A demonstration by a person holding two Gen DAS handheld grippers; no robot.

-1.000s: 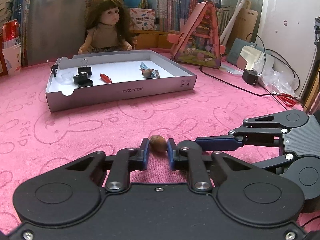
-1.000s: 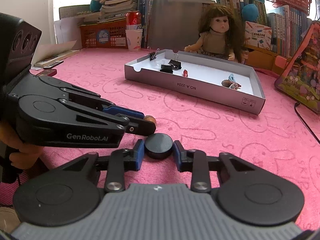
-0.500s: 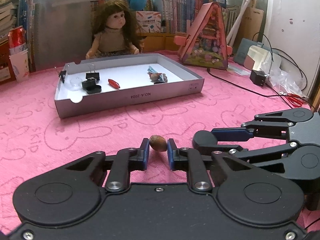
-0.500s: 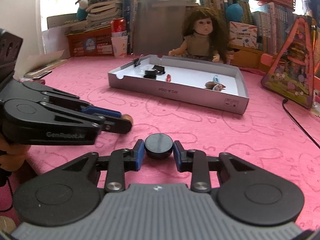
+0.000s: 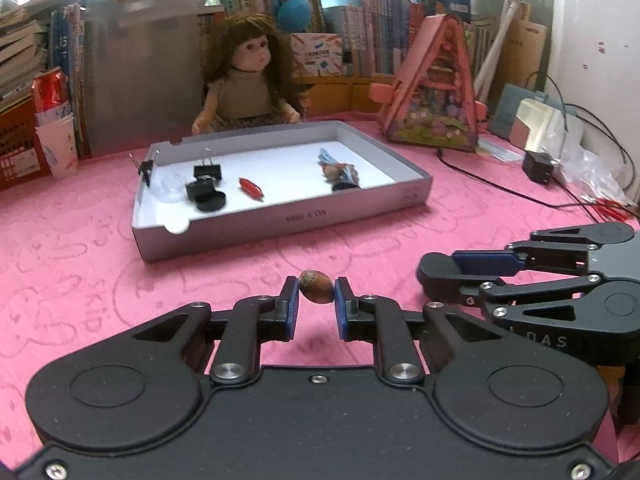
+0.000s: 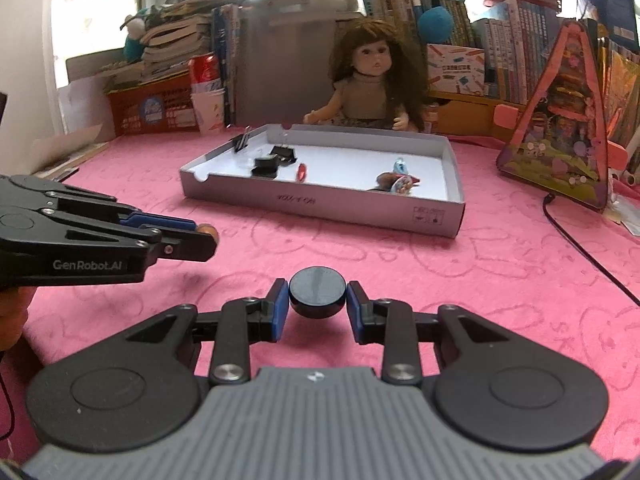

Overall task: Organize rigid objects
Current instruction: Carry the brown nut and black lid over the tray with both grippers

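While your left gripper (image 5: pixel 316 294) hangs above the pink desk (image 5: pixel 80 280), its jaws are closed narrowly on a brown acorn (image 5: pixel 316 286), which sits pinched between the two blue pads; from your right wrist view the same gripper (image 6: pixel 200 236) reaches in from the left edge with the acorn (image 6: pixel 210 230) peeking out at its tip. Ahead of you lies the grey tray (image 5: pixel 280 216), resting flat on the desk in front of the seated doll (image 5: pixel 248 80). Inside it, going from its left end, you have a black binder clip (image 5: pixel 145 170) standing against the wall, a clear dome-shaped piece (image 5: pixel 172 188), a second binder clip (image 5: pixel 207 170), a black round cap (image 5: pixel 210 201), a small red piece (image 5: pixel 251 189) near the middle, and a cluster of small colourful things (image 5: pixel 340 170) toward the right end; what those last are is too small to tell. Your right gripper (image 6: pixel 318 302) is held off the desk, its jaws closed to a moderate width on a black round disc (image 6: pixel 318 292) gripped by its sides, and in the left wrist view that gripper (image 5: pixel 440 276) sits to the right of the acorn, near it yet apart. Farther right, a pink triangular toy house (image 5: pixel 432 92) stands upright beyond the tray's right corner.
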